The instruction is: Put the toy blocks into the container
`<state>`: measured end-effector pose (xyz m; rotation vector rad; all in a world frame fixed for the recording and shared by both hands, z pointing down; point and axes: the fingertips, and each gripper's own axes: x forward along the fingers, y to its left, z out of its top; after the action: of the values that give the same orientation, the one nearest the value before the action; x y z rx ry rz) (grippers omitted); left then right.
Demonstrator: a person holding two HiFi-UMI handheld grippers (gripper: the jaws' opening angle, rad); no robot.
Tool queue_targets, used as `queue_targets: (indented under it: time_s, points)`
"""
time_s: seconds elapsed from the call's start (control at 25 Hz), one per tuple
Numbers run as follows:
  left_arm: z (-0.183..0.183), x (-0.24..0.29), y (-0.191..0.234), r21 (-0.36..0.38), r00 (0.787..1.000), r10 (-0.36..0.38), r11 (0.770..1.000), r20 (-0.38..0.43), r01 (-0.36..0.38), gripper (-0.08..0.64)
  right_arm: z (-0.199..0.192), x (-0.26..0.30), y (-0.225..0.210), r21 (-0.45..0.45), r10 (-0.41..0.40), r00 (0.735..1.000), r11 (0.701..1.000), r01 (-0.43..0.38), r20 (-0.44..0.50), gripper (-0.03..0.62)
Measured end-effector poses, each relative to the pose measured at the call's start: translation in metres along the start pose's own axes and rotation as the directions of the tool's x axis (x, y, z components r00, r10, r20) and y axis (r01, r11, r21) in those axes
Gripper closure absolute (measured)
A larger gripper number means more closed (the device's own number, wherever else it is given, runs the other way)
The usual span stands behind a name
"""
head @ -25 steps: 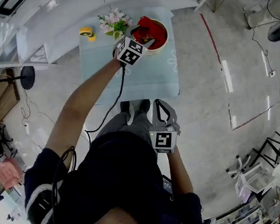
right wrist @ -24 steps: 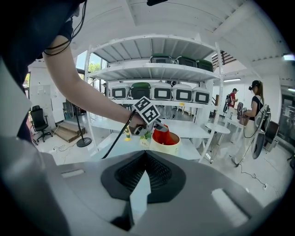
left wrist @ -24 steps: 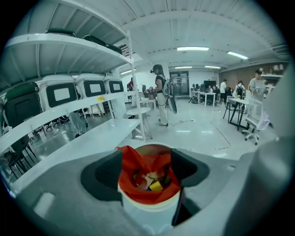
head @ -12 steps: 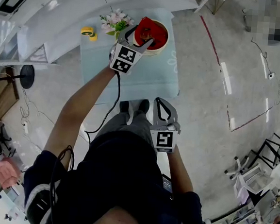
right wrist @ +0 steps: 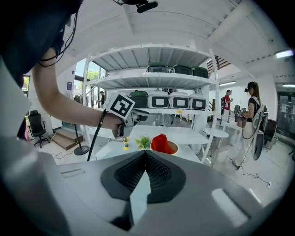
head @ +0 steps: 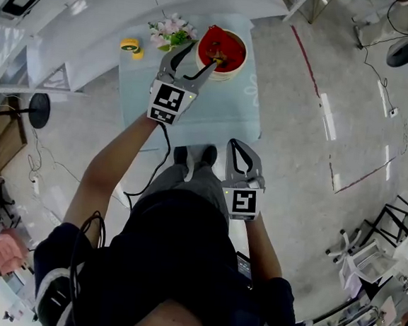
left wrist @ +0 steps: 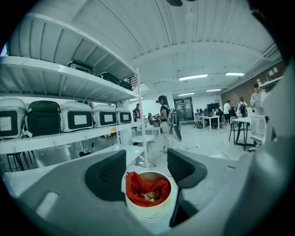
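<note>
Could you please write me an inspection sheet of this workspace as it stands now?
Surface: small pale table, standing by white shelving.
Job's things: white container with red liner; toy blocks inside, none seen outside.
Clutter: flowers and yellow roll at the table's far side.
Grippers: left gripper faces the container, jaws apart, just been closing, nothing between them; right gripper shut, empty, held away from the table.
Cables: black cable hangs from the left gripper.
Surroundings: shelving with cases; people standing beyond.
</note>
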<state>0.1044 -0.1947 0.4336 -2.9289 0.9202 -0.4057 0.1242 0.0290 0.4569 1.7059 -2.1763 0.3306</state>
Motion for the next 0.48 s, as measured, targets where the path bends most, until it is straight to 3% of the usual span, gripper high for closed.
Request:
queue_targets:
  time_s: [0.48]
  points:
    - [0.041,-0.063,-0.010,-0.011,0.993,0.014,1.000,0.116,-0.013,0.357,0.019,-0.010,0.003,0.014,-0.005,0.999,1.000,0.005,0.053,0.592]
